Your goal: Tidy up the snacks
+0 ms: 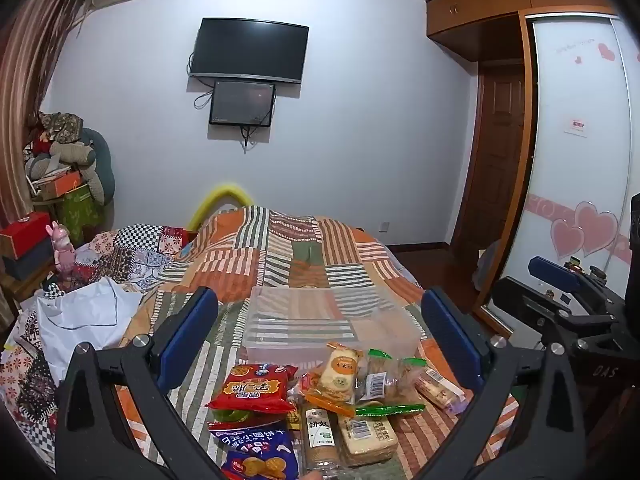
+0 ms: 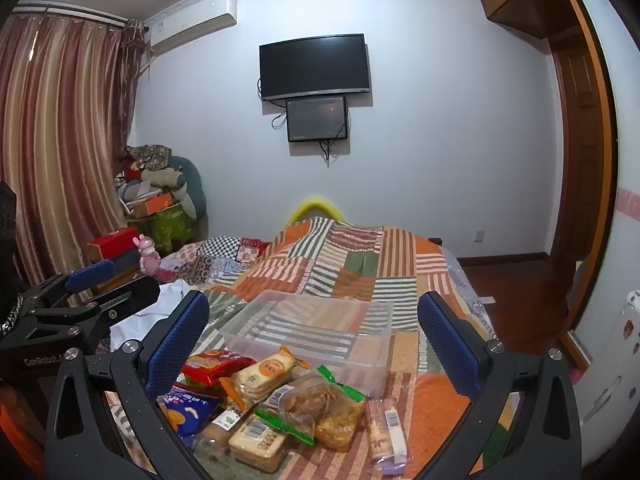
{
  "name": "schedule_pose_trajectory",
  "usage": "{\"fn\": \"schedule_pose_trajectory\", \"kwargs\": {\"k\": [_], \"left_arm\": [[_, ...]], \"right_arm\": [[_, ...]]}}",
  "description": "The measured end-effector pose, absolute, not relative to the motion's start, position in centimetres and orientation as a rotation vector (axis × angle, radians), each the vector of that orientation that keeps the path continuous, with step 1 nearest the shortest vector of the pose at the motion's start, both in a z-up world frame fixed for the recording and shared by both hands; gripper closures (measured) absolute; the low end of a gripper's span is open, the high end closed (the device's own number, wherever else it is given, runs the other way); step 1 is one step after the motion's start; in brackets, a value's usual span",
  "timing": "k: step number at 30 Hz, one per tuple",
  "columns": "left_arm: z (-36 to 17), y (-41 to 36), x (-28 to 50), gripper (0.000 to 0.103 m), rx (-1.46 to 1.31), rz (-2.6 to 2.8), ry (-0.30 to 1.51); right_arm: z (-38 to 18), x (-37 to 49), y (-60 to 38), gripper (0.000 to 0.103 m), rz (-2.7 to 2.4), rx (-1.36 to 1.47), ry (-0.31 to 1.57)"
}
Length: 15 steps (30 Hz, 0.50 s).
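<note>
Two grippers hover above a bed (image 1: 304, 248) covered in a striped patchwork quilt, both spread wide and grasping nothing. Going left to right in the left wrist view, the left gripper (image 1: 320, 328) frames a heap of snack packets lying on the quilt: a red packet (image 1: 252, 390) at the left with a blue biscuit packet (image 1: 256, 456) nearer the camera, then a pale rice-cracker packet (image 1: 340, 370) propped on the heap, a slim brown-labelled biscuit sleeve (image 1: 320, 436) and a flat pale packet (image 1: 370, 434) beside it, a green-edged clear bag (image 1: 386, 380) of brown pieces, and a small clear roll of crackers (image 1: 438, 390) at the right. Just behind the heap stands a clear plastic bin (image 1: 332, 320), empty and upright, its near wall touching or almost touching the rice-cracker packet. At the far right of this view the right gripper (image 1: 560, 280) shows from the side, well apart from the snacks. On the far wall hangs a dark television (image 1: 250, 50) with a smaller screen (image 1: 243, 103) below it.
</note>
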<state>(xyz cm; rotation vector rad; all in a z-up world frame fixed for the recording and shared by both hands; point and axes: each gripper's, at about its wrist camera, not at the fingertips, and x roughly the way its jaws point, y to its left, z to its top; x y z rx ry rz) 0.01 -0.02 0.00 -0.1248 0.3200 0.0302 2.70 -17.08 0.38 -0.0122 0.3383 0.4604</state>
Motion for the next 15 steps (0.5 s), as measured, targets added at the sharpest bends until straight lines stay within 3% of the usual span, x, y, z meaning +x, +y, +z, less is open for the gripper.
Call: {"fn": "schedule_pose_trajectory", "kwargs": {"k": [15], "left_arm": [[-0.68,-0.21,0.33,0.000,-0.120,0.024,0.324]], "right_arm": [[0.41,2.93,-17.47,0.000,0.461,0.002,0.349]]}}
